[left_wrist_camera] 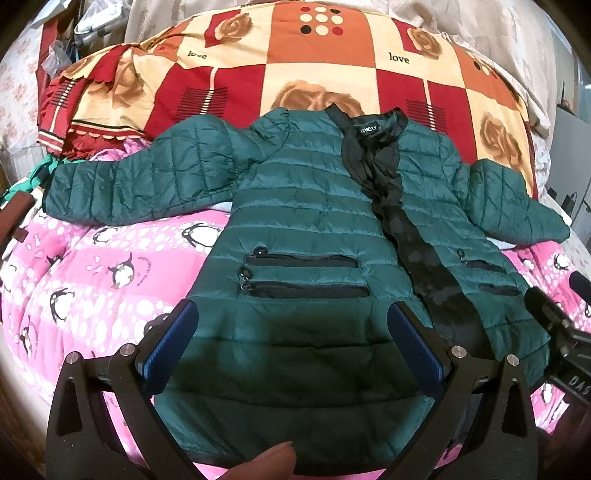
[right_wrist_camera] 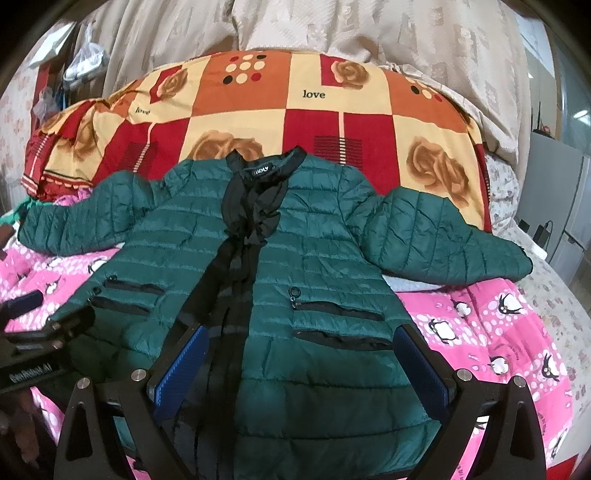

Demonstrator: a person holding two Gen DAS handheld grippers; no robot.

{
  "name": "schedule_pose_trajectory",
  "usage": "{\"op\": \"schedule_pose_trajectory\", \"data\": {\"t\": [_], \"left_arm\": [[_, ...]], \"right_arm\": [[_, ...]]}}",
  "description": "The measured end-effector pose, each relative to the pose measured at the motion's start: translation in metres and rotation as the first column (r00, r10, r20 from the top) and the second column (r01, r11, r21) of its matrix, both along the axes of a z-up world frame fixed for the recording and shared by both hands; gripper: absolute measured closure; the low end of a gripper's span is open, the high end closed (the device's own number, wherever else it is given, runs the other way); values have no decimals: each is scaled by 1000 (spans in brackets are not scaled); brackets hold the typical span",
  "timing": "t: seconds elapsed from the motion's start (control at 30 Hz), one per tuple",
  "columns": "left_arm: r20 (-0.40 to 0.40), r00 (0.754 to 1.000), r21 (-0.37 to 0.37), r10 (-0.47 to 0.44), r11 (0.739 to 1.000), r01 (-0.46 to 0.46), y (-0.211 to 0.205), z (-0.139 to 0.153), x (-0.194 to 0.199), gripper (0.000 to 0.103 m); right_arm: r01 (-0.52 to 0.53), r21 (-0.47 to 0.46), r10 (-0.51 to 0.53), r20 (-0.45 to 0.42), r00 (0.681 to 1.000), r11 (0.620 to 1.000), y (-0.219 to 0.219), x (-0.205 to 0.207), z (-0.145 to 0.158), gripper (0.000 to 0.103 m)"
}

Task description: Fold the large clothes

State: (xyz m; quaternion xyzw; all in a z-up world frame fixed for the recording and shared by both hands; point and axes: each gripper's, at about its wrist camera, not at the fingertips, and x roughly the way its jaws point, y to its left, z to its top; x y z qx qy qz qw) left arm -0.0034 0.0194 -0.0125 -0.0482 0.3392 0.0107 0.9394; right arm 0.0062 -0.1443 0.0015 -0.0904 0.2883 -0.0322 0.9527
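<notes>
A dark green quilted jacket (left_wrist_camera: 295,221) (right_wrist_camera: 325,258) lies flat and face up on the bed, front open on black lining, collar far from me, both sleeves spread sideways. My left gripper (left_wrist_camera: 291,317) hovers open over the hem of the jacket's left half, near two black pocket zips (left_wrist_camera: 306,275). My right gripper (right_wrist_camera: 303,343) hangs open above the hem of the right half, its left finger (right_wrist_camera: 184,365) over the black centre strip. Nothing sits between either pair of blue pads. The right gripper's body (left_wrist_camera: 557,328) shows at the left wrist view's right edge.
A pink penguin-print quilt (left_wrist_camera: 85,280) (right_wrist_camera: 491,332) lies under the jacket. Behind it lies a red, orange and cream rose-pattern duvet (left_wrist_camera: 332,70) (right_wrist_camera: 332,118), then beige curtains (right_wrist_camera: 332,26). A fingertip (left_wrist_camera: 266,461) shows at the bottom. Clutter stands at far left.
</notes>
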Motion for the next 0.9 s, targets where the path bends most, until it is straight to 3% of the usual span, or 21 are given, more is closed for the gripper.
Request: {"op": "schedule_pose_trajectory", "data": {"t": [0.1,0.23,0.9], "left_arm": [[-6,1000,16,14,1000,-14,-1,4,1,0],[-1,999,5,34,999,-34,8,7,-3,0],[-31,999,-3,30,1000,-31,8,1,4,0]], "right_arm": [[13,-2,-13,-4,1000,1000,-6,1,1,4],[43,95,-39,-43,998,995,-24,2,-5,4],[45,73,-41,-52,998,996,-20,2,-8,4]]}}
